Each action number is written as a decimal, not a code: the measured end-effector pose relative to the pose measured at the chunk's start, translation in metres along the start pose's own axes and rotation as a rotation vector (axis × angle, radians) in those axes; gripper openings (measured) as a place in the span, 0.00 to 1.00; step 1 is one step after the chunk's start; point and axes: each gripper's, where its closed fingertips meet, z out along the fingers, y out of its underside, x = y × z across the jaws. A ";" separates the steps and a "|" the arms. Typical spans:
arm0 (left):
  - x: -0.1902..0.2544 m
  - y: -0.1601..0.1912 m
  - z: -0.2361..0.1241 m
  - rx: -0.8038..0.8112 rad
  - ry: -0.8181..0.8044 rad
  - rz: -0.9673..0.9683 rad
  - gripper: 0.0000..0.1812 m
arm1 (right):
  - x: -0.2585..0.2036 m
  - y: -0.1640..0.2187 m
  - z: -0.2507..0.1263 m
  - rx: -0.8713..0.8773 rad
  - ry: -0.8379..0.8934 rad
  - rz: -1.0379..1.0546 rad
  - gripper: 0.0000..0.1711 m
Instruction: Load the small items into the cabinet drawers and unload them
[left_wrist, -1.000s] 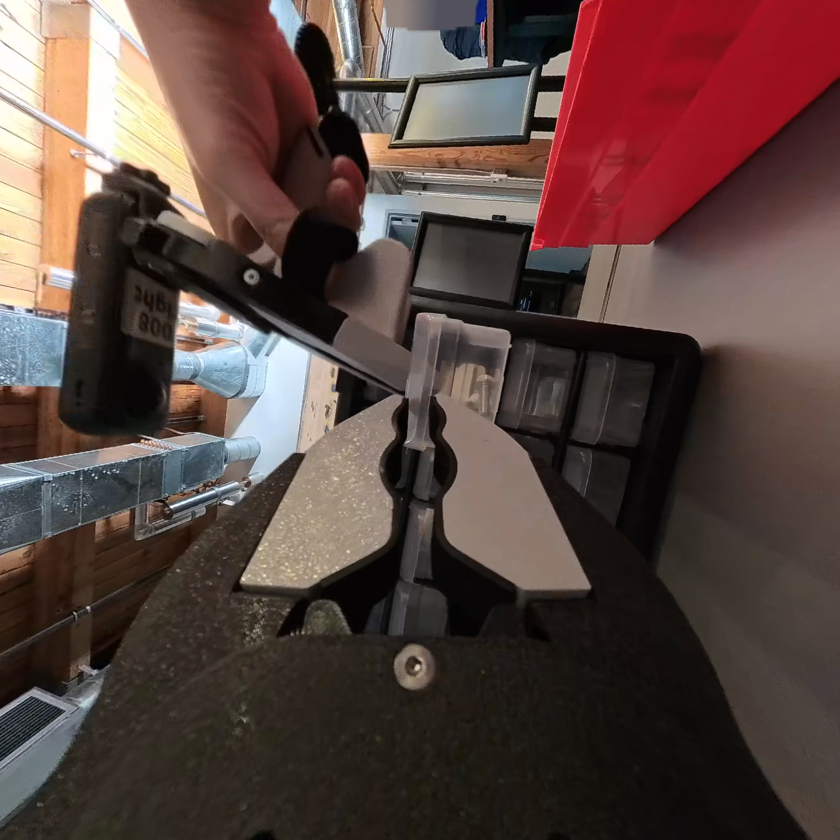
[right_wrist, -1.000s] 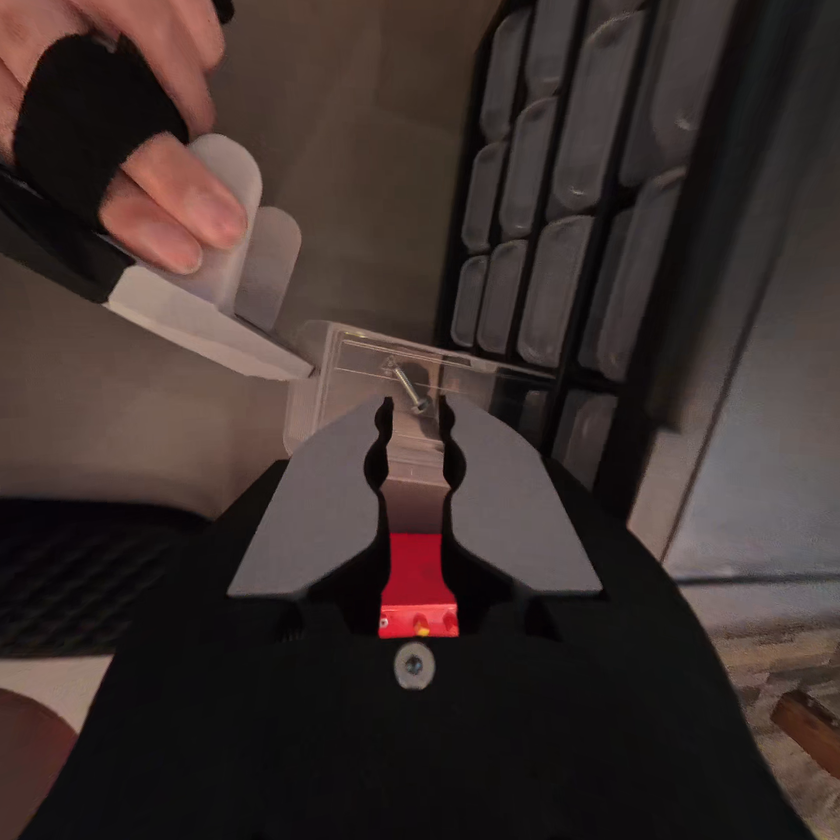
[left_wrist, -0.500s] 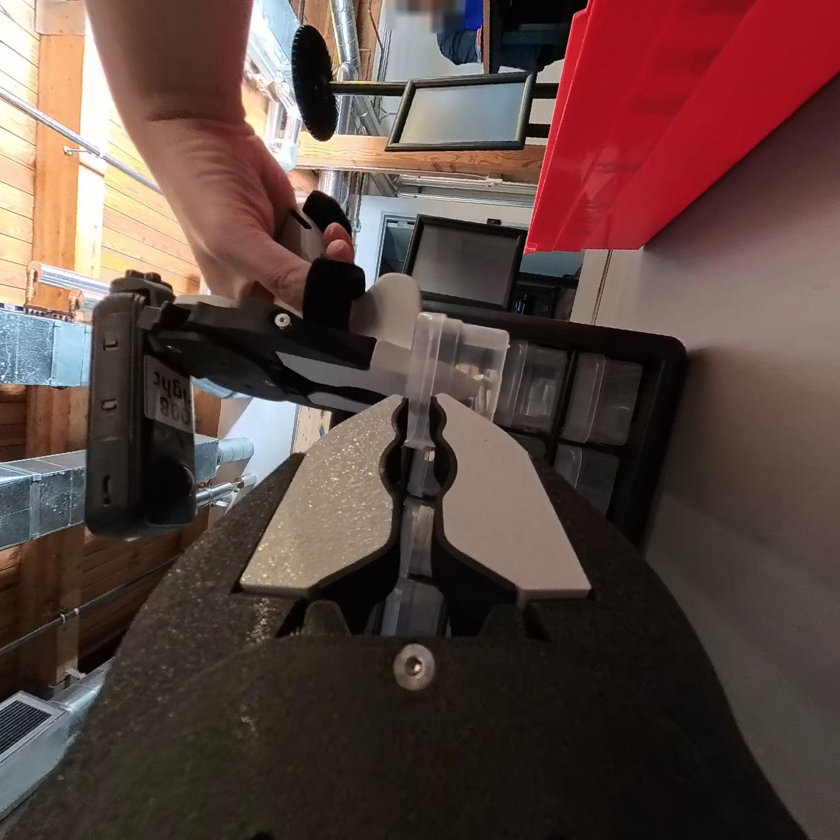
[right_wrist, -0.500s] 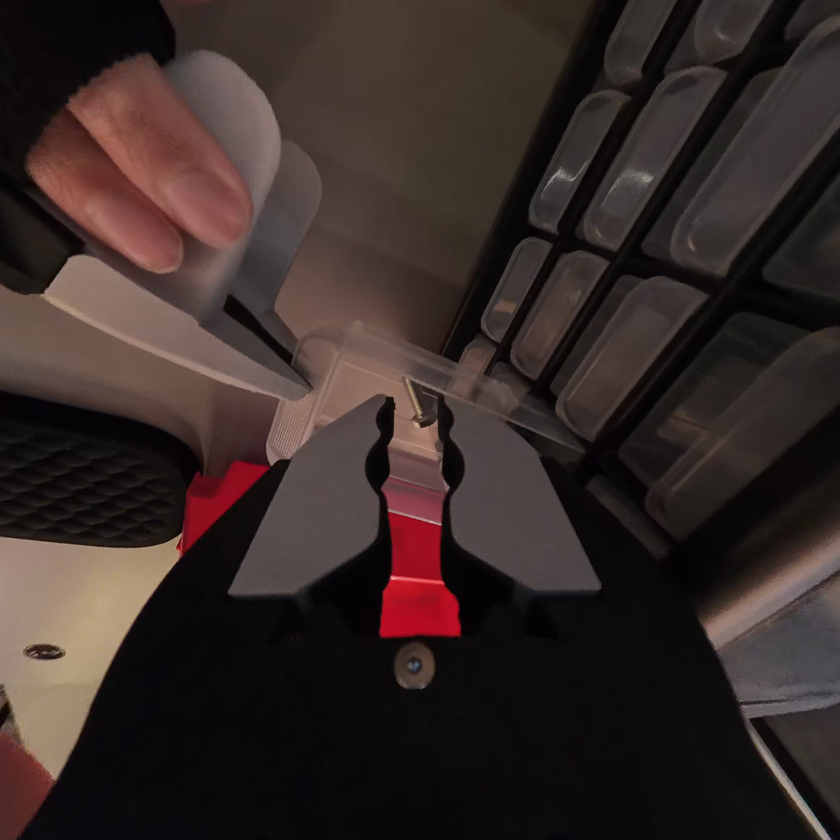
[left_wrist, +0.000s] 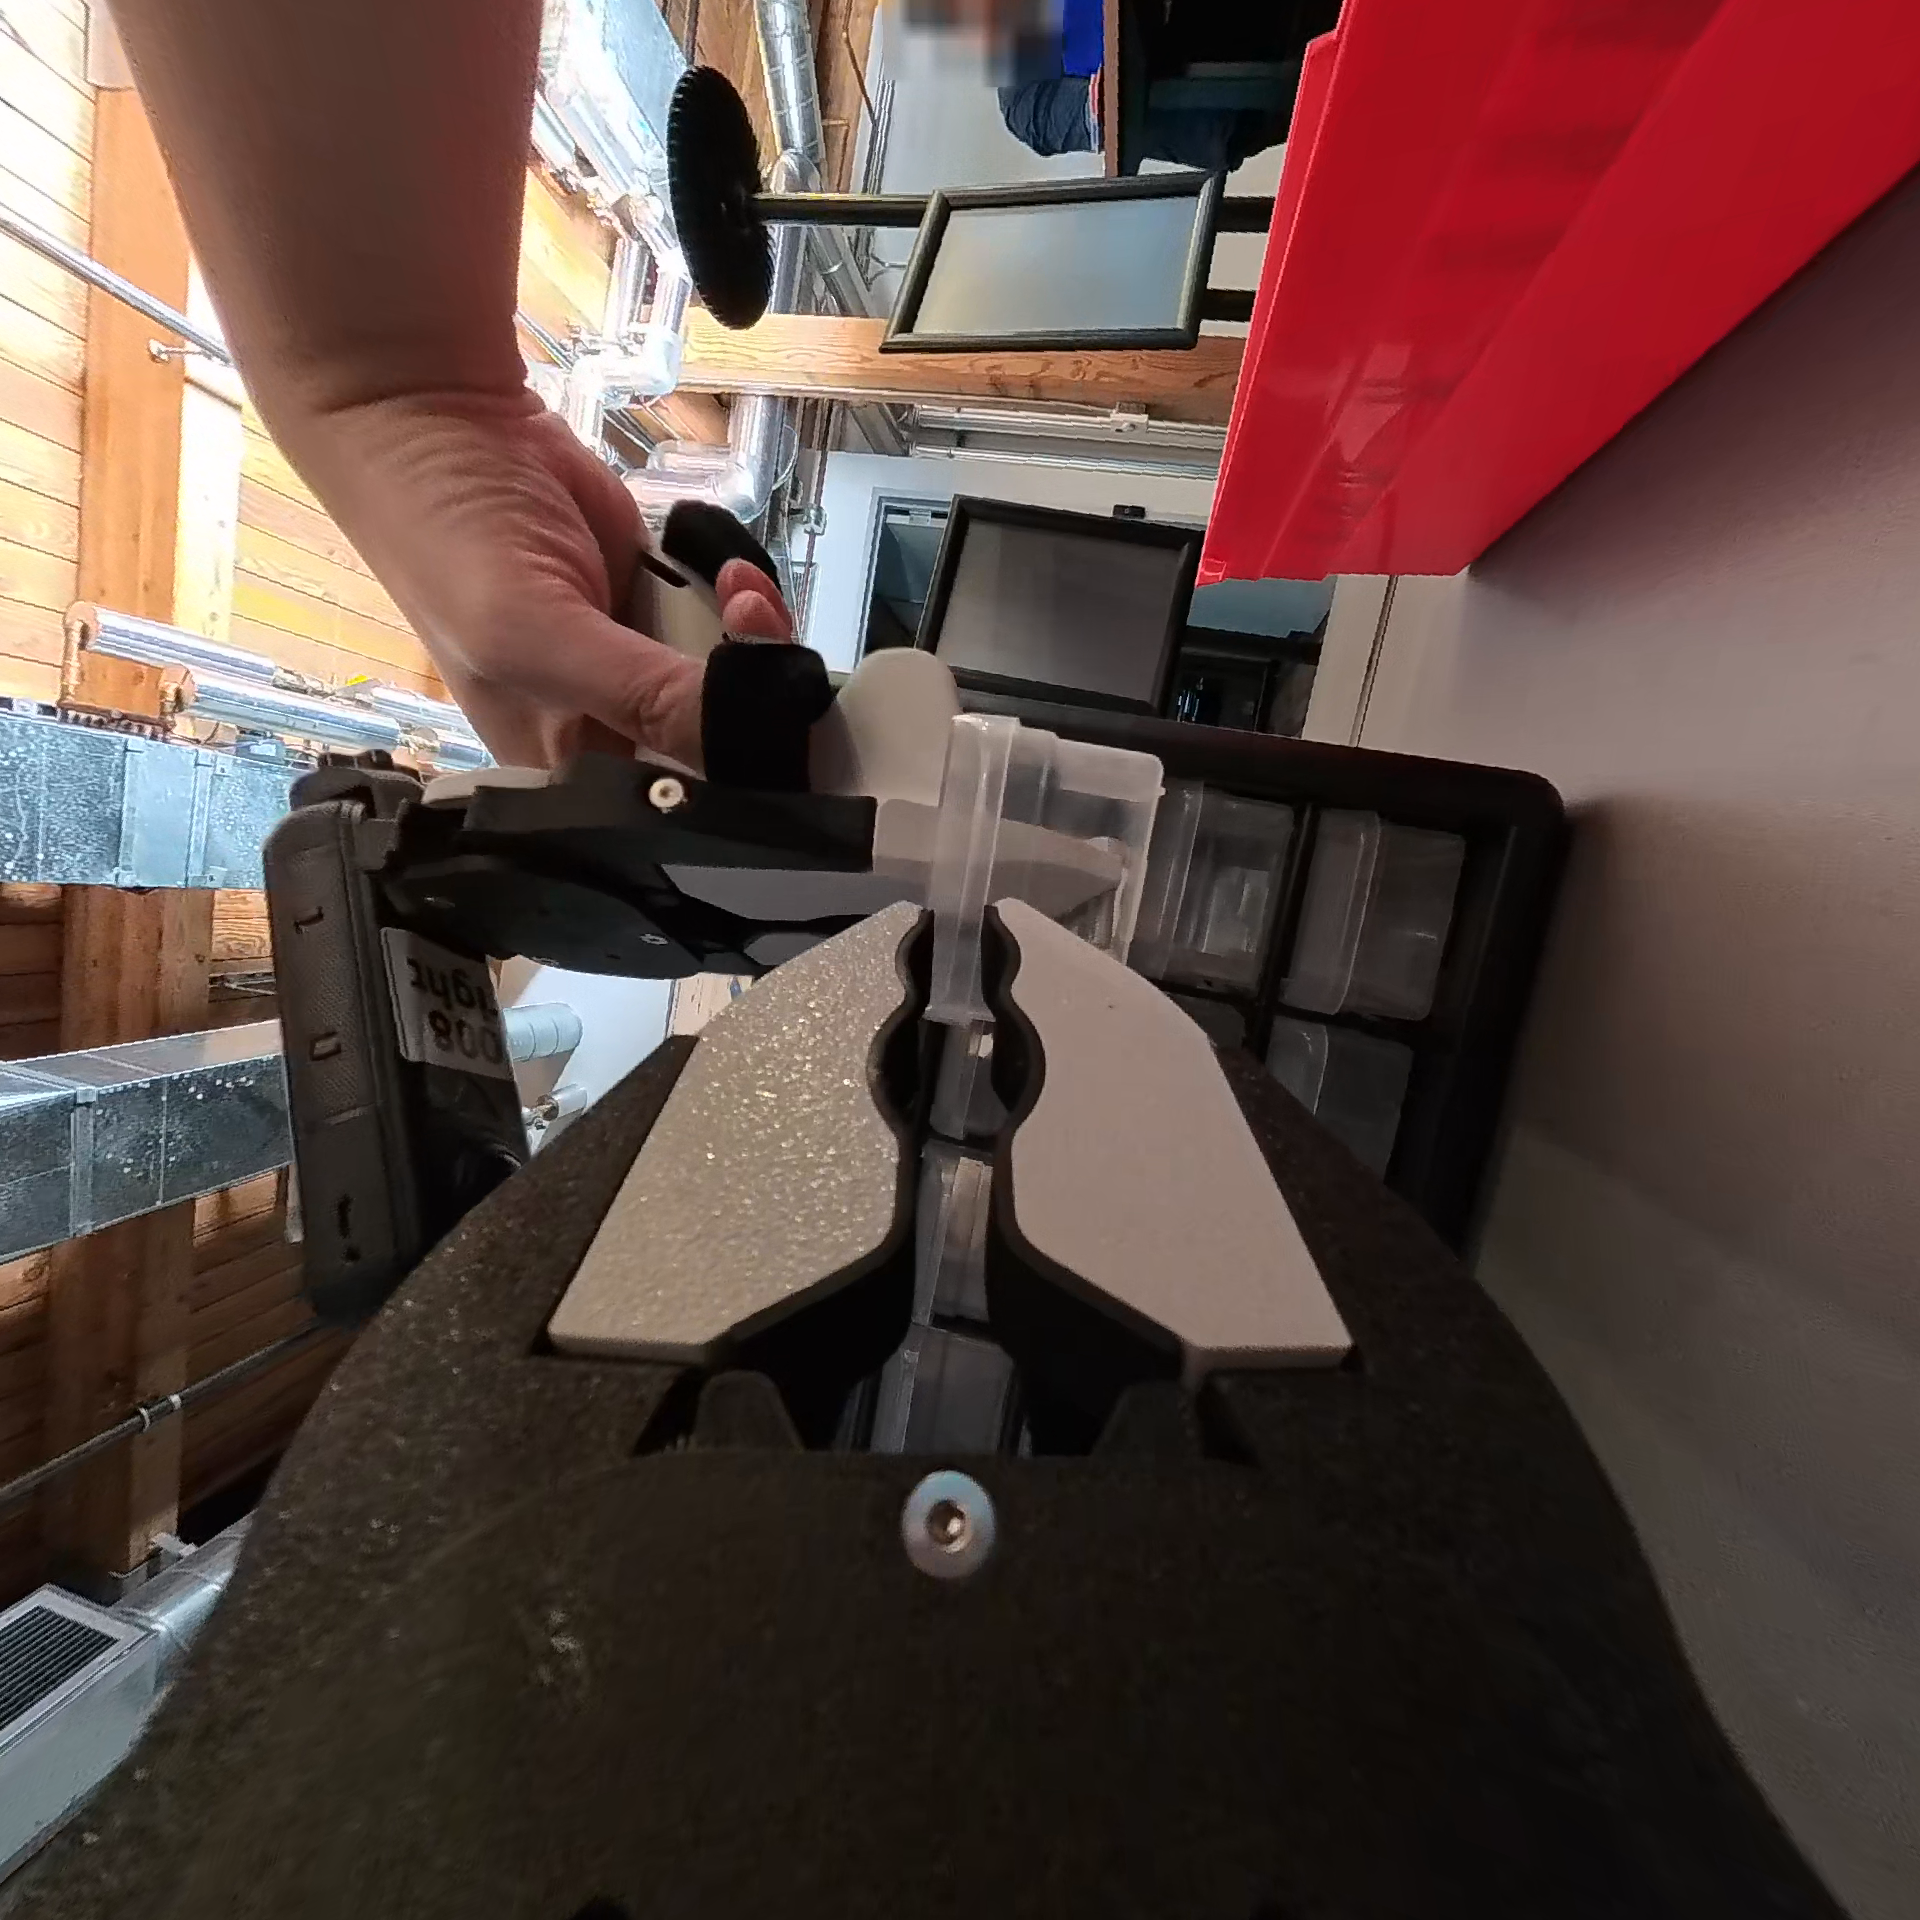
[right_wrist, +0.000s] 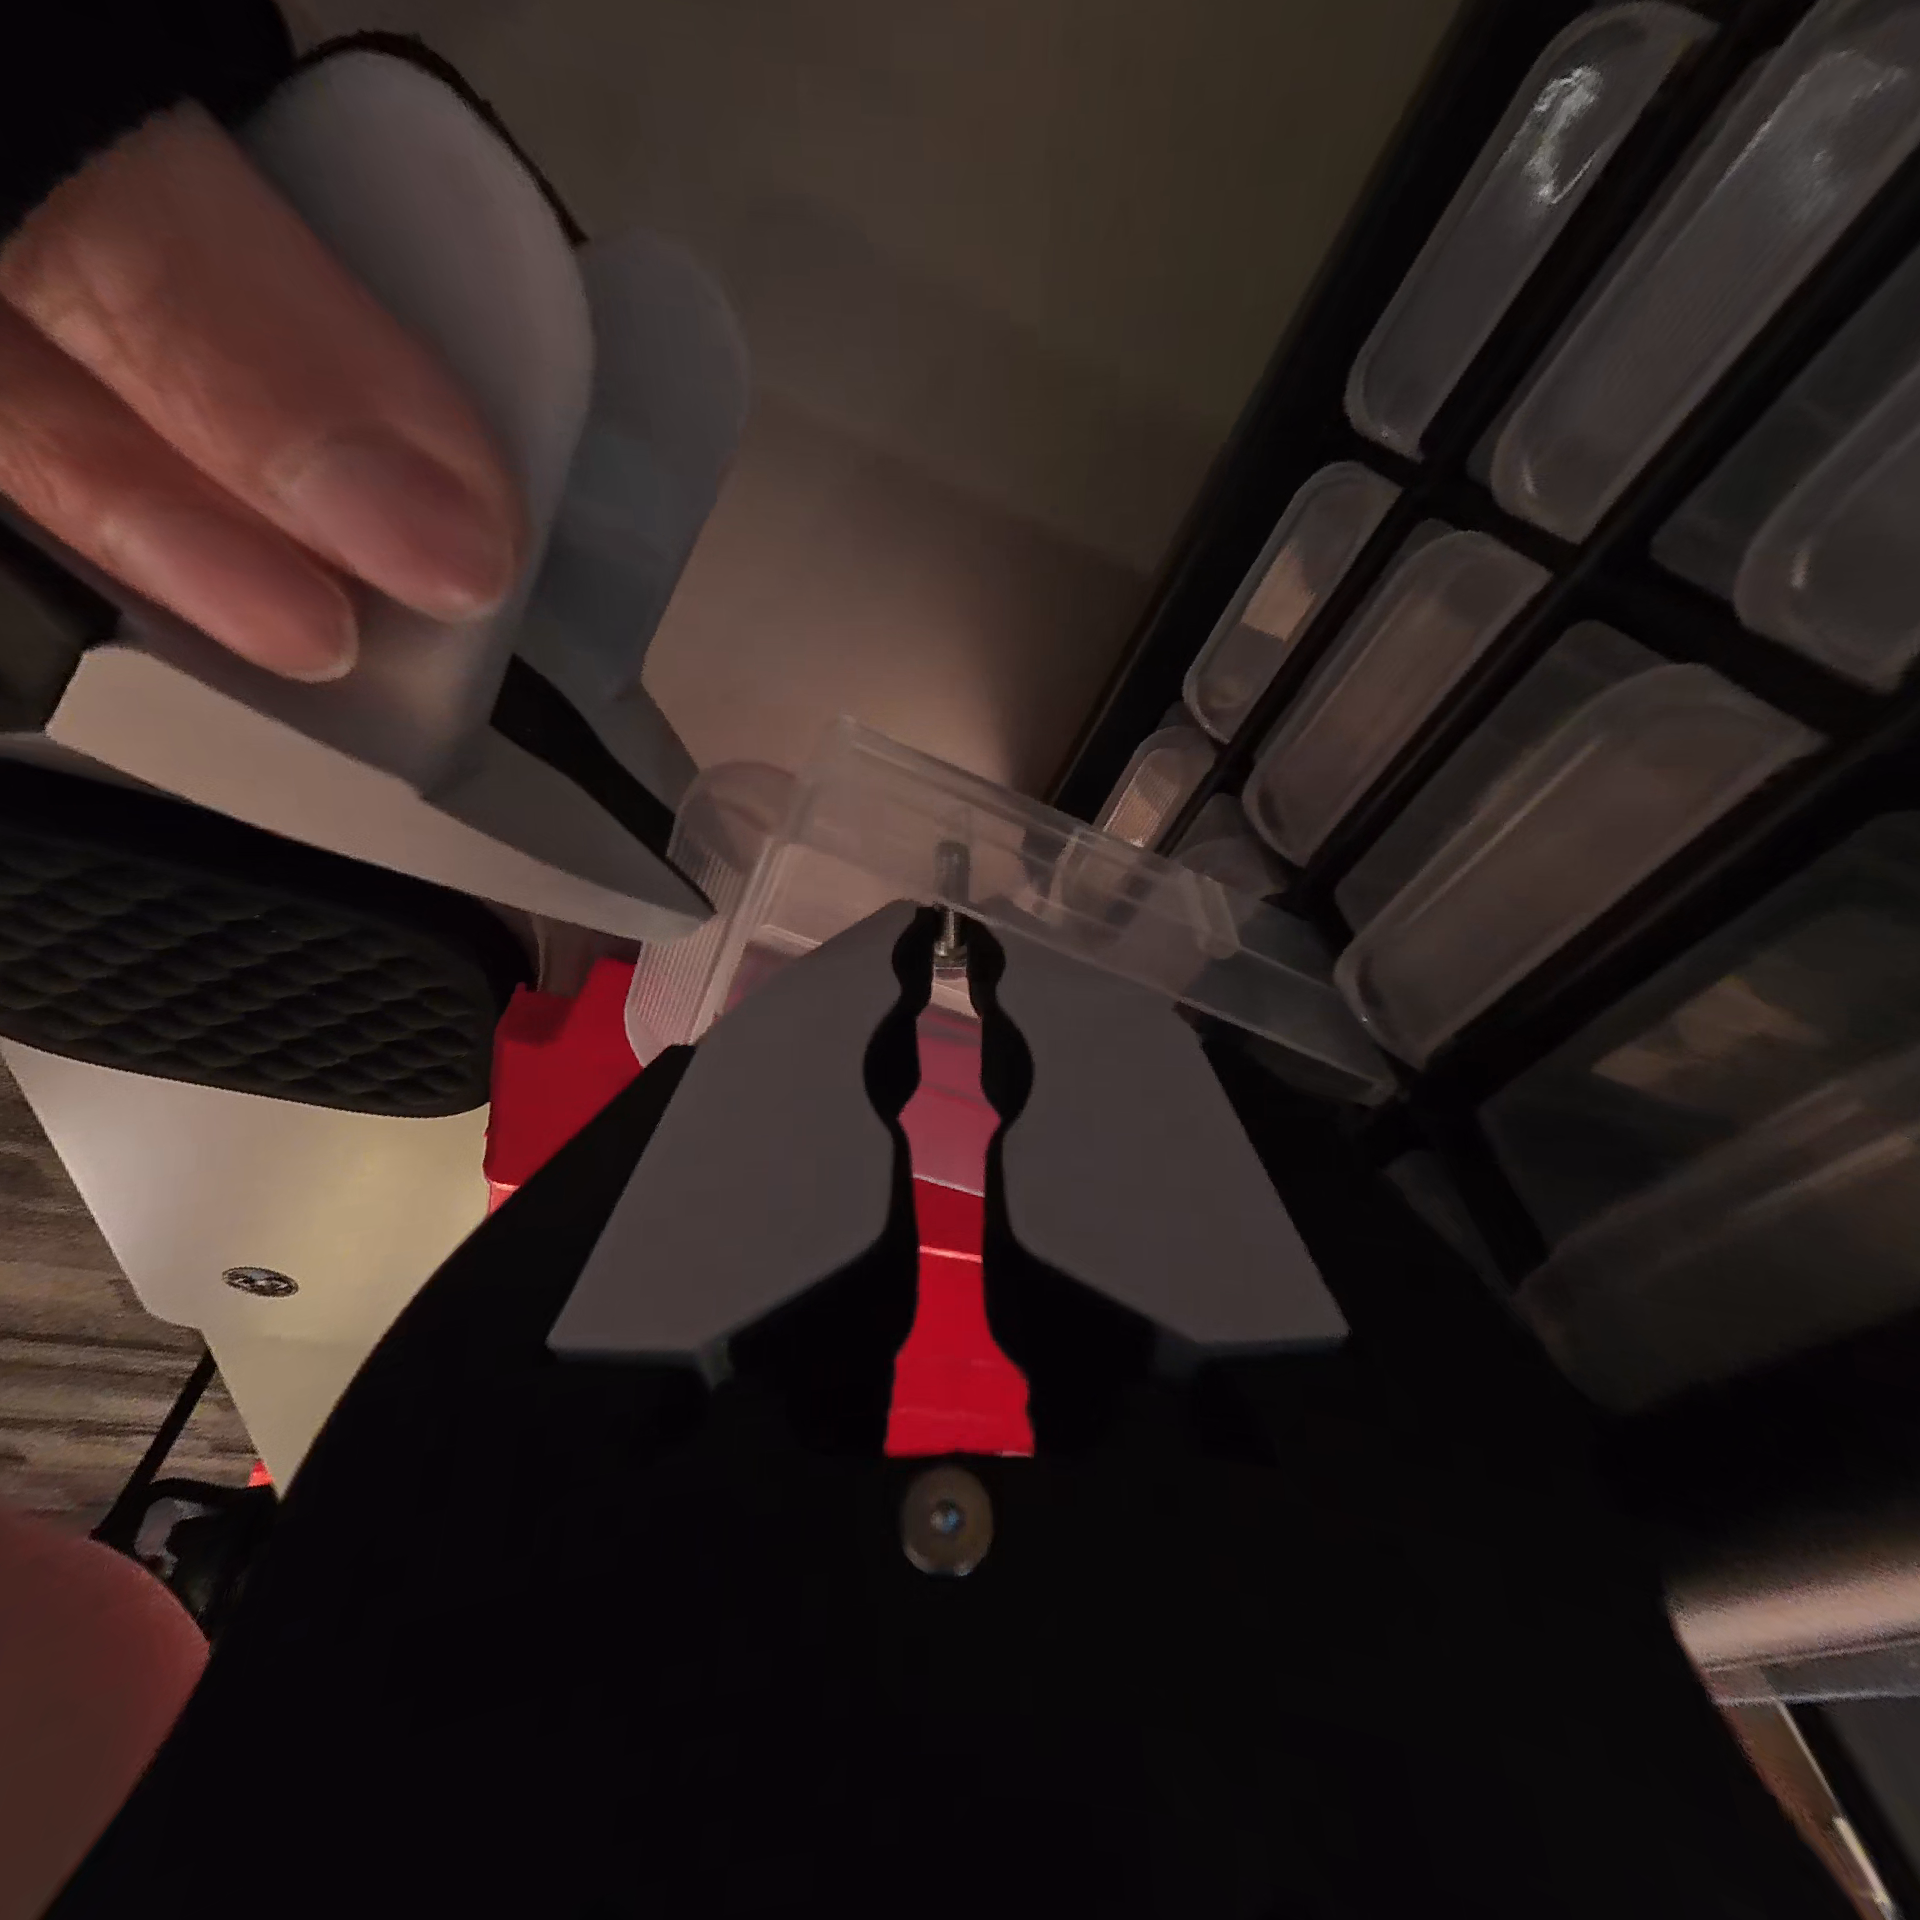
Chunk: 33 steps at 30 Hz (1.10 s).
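My left gripper (left_wrist: 961, 914) is shut on the front tab of a clear plastic drawer (left_wrist: 1081, 800), held out in front of the black cabinet (left_wrist: 1496, 831) of clear drawers. My right gripper (left_wrist: 1039, 868), held by a hand, reaches into the drawer from the open side. In the right wrist view my right gripper (right_wrist: 943, 920) has its tips closed around a small metal screw (right_wrist: 948, 868) inside the drawer (right_wrist: 1091, 873). The left gripper's fingers (right_wrist: 582, 862) pinch the drawer's end. The cabinet (right_wrist: 1558, 623) fills the right of that view.
A red bin (left_wrist: 1558, 260) stands on the grey tabletop (left_wrist: 1714, 1143) beyond the cabinet and shows red under the right gripper (right_wrist: 956, 1299). Monitors (left_wrist: 1060, 623) and metal ducts are in the background. A black textured pad (right_wrist: 208, 935) lies at the left. The gap from one gripper's tips to the other's is roughly 5 centimetres.
The right gripper has turned level and moved into the held drawer. Its tips have closed in around the screw. The left gripper still holds the drawer.
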 end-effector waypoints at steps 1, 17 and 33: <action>0.000 0.000 0.000 -0.001 0.000 0.000 0.04 | 0.000 0.000 0.000 -0.001 -0.001 0.006 0.04; -0.001 0.000 0.001 0.000 -0.001 -0.006 0.04 | -0.007 0.028 -0.082 0.191 0.317 0.184 0.04; 0.002 0.010 0.029 -0.052 0.032 -0.001 0.04 | -0.090 0.213 0.126 0.123 -0.107 1.067 0.04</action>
